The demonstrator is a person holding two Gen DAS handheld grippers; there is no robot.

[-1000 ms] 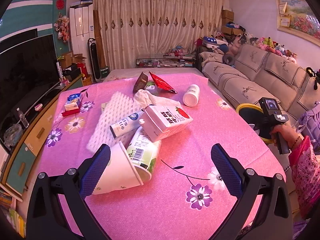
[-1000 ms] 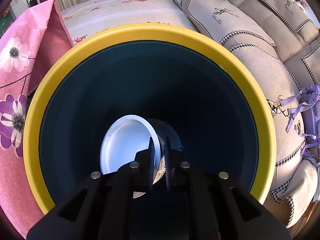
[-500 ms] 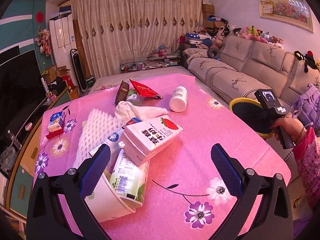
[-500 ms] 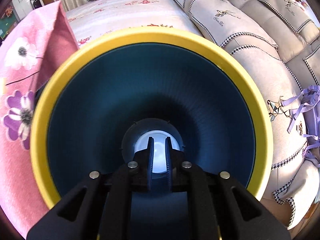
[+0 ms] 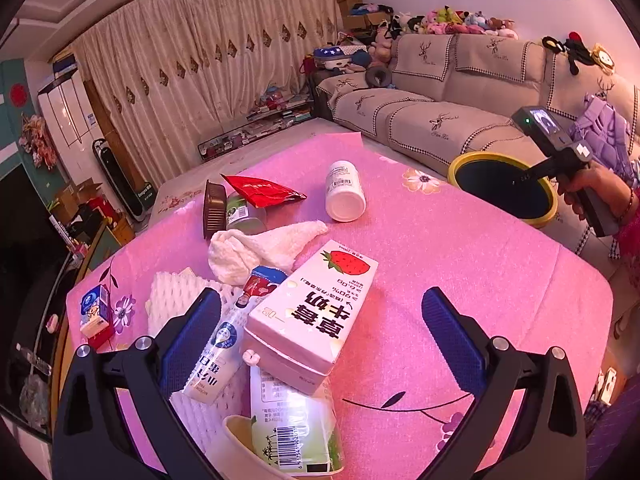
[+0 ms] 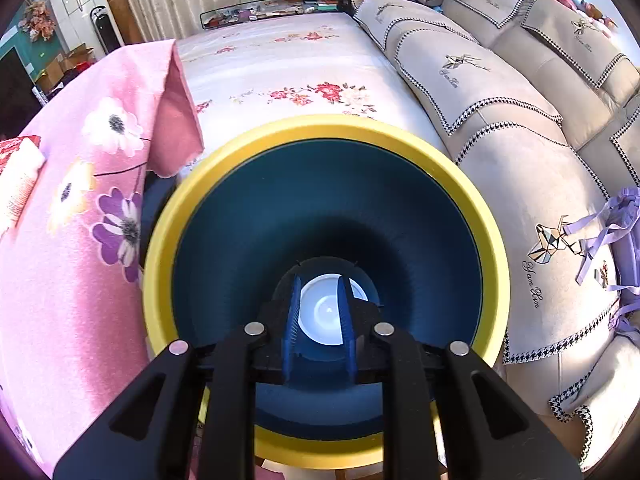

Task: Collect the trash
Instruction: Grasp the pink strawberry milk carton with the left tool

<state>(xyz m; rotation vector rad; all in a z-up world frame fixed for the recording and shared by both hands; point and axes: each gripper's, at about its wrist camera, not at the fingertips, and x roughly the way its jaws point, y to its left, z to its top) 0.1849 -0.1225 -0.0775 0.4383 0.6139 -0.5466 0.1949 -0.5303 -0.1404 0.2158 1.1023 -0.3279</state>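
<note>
Up front in the left wrist view, the left gripper (image 5: 320, 328) hangs spread wide over a milk carton (image 5: 316, 316), bottle (image 5: 346, 192) and cup (image 5: 280, 432) heaped on a pink tablecloth (image 5: 460, 264). Seen from the right wrist, the right gripper (image 6: 319, 320), fingers narrowly parted and empty, points into a yellow-rimmed bin (image 6: 492, 240) holding 1 white cup (image 6: 320, 316).

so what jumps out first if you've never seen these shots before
The heap of trash on the pink floral tablecloth, topped by a strawberry milk carton lying between the open left tongs. Then the yellow-rimmed bin beside the sofa, with a white cup at its bottom under the right tongs.
</note>
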